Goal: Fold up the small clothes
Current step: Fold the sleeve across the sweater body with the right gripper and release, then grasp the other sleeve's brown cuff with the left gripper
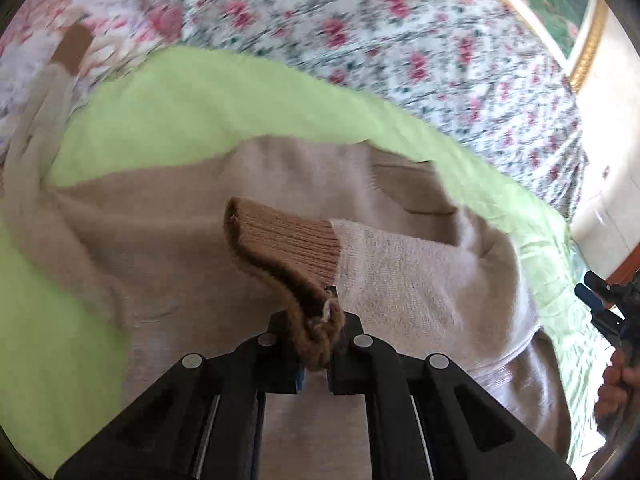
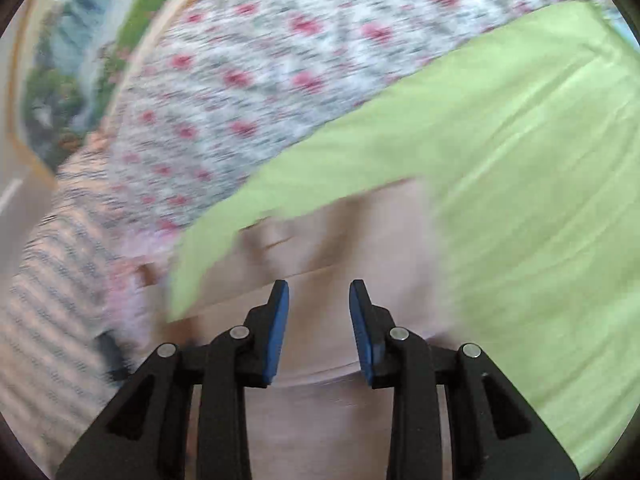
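Note:
A small beige sweater [image 1: 168, 248] with brown ribbed cuffs lies on a light green sheet [image 1: 192, 96]. My left gripper [image 1: 316, 344] is shut on the brown cuff [image 1: 280, 248] of one sleeve and holds it lifted over the sweater's body. The other sleeve with its brown cuff [image 1: 74, 46] stretches to the far left. In the right wrist view my right gripper [image 2: 319, 320] is open and empty, hovering just above the sweater [image 2: 320, 420]. The right gripper also shows at the right edge of the left wrist view [image 1: 608, 308], held by a hand.
The green sheet [image 2: 540, 200] lies on a bed with a floral red-and-white cover [image 1: 400, 40] [image 2: 260, 80]. A framed picture [image 1: 560, 8] [image 2: 72, 80] hangs on the wall behind. A striped cloth [image 2: 52, 300] lies at the left of the right wrist view.

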`<state>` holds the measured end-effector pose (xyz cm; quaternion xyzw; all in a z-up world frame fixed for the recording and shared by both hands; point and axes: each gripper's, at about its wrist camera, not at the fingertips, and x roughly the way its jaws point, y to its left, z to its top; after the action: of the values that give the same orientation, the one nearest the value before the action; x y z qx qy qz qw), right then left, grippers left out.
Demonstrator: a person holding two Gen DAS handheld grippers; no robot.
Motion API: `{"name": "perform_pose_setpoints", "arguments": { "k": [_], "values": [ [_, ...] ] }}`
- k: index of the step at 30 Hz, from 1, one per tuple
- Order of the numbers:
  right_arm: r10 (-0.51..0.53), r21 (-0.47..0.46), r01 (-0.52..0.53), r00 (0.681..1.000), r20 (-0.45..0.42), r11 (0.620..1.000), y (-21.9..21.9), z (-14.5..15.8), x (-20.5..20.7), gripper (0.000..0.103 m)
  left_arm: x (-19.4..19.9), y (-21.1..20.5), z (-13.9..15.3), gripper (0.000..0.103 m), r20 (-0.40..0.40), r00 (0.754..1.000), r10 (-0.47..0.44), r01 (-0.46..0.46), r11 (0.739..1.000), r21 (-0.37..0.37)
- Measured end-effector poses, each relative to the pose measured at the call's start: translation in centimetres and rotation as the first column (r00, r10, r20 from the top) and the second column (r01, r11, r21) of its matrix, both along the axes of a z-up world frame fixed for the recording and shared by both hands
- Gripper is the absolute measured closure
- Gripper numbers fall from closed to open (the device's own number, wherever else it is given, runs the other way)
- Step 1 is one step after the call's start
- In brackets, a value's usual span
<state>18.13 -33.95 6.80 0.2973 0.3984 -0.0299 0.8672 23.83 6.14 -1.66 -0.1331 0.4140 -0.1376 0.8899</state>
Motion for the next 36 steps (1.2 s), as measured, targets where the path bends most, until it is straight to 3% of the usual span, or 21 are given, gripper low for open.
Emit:
{"name": "perform_pose_setpoints", "arguments": {
  "k": [7, 10, 11, 12, 13, 14, 16, 20, 24, 27, 29, 31, 33, 35, 36],
  "values": [
    [0.052, -0.035, -0.059, 0.983, -0.175, 0.998, -2.3, -5.8, 6.3, 0.059, -0.8, 1.1, -0.2, 0.097, 0.004, 0.999, 0.043, -0.043, 0.999, -0.003],
    [0.102, 0.009, -0.103, 0.968, -0.229, 0.995, -2.0, -8.7, 8.3, 0.059, -1.2, 0.3, -0.7, 0.097, -0.009, 1.0, 0.024, -0.024, 0.999, 0.023],
    [0.119, 0.032, -0.115, 0.964, -0.237, 0.993, -1.9, -9.4, 8.6, 0.067, -1.4, 0.2, -0.7, 0.097, -0.012, 1.0, 0.021, -0.02, 0.999, 0.028],
    [0.114, 0.031, -0.11, 0.966, -0.233, 0.993, -2.0, -9.3, 8.5, 0.094, -1.5, 0.1, -0.7, 0.097, -0.013, 1.0, 0.017, -0.016, 0.999, 0.032],
    [0.1, 0.026, -0.097, 0.972, -0.211, 0.995, -2.4, -8.7, 8.1, 0.095, -1.8, 0.0, -0.6, 0.097, -0.008, 1.0, 0.011, -0.01, 0.999, 0.032],
    [0.075, 0.015, -0.073, 0.987, -0.146, 0.997, -3.2, -7.0, 7.1, 0.095, -2.1, -0.2, -0.2, 0.097, 0.007, 1.0, -0.005, 0.005, 1.0, 0.02],
    [0.045, -0.03, -0.049, 0.994, -0.101, 0.998, -4.2, -5.2, 6.0, 0.095, -2.3, -1.1, 0.4, 0.097, 0.036, 0.999, -0.035, 0.036, 0.999, -0.012],
    [0.039, -0.108, -0.058, 0.985, -0.168, 0.993, -5.1, -6.8, 6.2, 0.095, -1.2, -3.6, -0.7, 0.097, 0.016, 0.998, -0.056, 0.055, 0.998, 0.031],
    [0.014, -0.151, -0.046, 0.978, -0.206, 0.987, -5.6, -8.1, 5.6, 0.094, -1.4, -3.4, -1.7, 0.096, -0.014, 0.999, -0.047, 0.048, 0.997, 0.06],
    [-0.09, -0.32, 0.025, 0.978, -0.189, 0.947, -4.8, -5.9, 3.9, 0.087, -1.9, -2.7, -1.6, 0.092, -0.014, 0.999, -0.046, 0.047, 0.996, 0.076],
    [-0.048, -0.308, 0.006, 0.991, -0.129, 0.952, -3.0, -4.4, 2.7, 0.087, -2.0, -2.5, -1.7, 0.091, -0.019, 0.999, -0.046, 0.047, 0.995, 0.086],
    [0.078, -0.232, -0.1, 0.992, -0.103, 0.968, -0.4, -4.2, 2.1, 0.087, -1.9, -2.7, -1.7, 0.091, -0.026, 0.999, -0.04, 0.043, 0.993, 0.106],
    [0.153, -0.207, -0.19, 0.972, -0.181, 0.96, 1.5, -5.8, 2.2, 0.087, -1.9, -3.1, -1.6, 0.088, -0.028, 0.999, -0.037, 0.04, 0.991, 0.131],
    [0.133, -0.239, -0.2, 0.953, -0.271, 0.95, 1.6, -7.8, 2.2, 0.087, -2.3, -2.7, -1.6, 0.085, -0.032, 0.999, -0.03, 0.034, 0.99, 0.139],
    [0.128, -0.208, -0.185, 0.957, -0.26, 0.96, 1.0, -8.2, 1.8, 0.088, -2.6, -2.3, -1.5, 0.083, -0.035, 0.999, -0.027, 0.032, 0.99, 0.138]
  ]
}}
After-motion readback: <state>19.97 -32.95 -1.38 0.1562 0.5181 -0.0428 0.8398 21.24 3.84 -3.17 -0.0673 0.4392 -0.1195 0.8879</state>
